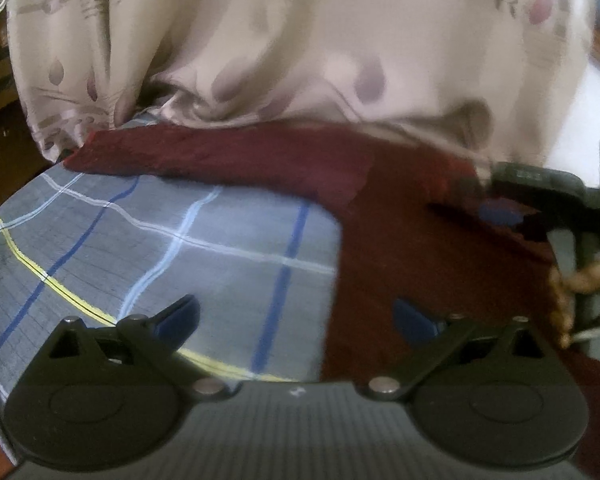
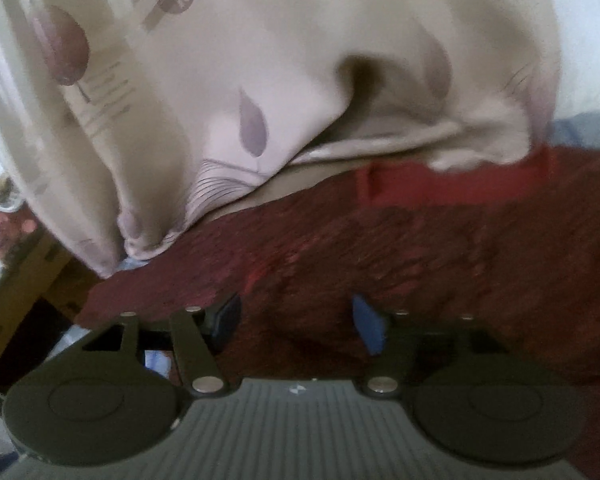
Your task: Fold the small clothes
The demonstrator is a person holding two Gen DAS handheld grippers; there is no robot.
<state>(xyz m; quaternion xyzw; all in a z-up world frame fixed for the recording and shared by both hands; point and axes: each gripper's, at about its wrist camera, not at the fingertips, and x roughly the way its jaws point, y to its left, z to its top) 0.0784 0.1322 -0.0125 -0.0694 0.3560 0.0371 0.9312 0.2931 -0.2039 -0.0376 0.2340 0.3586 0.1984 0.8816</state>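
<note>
On the checked grey-blue sheet (image 1: 204, 240), a dark red garment (image 1: 420, 248) lies spread, one narrow part stretched along the foot of a pale patterned curtain (image 1: 300, 48). Left claw (image 1: 296, 316) hovers with jaws spread wide, nothing between them. Right claw (image 2: 296, 324) sits low over the red cloth, jaws apart, pads pressing on nothing.
</note>
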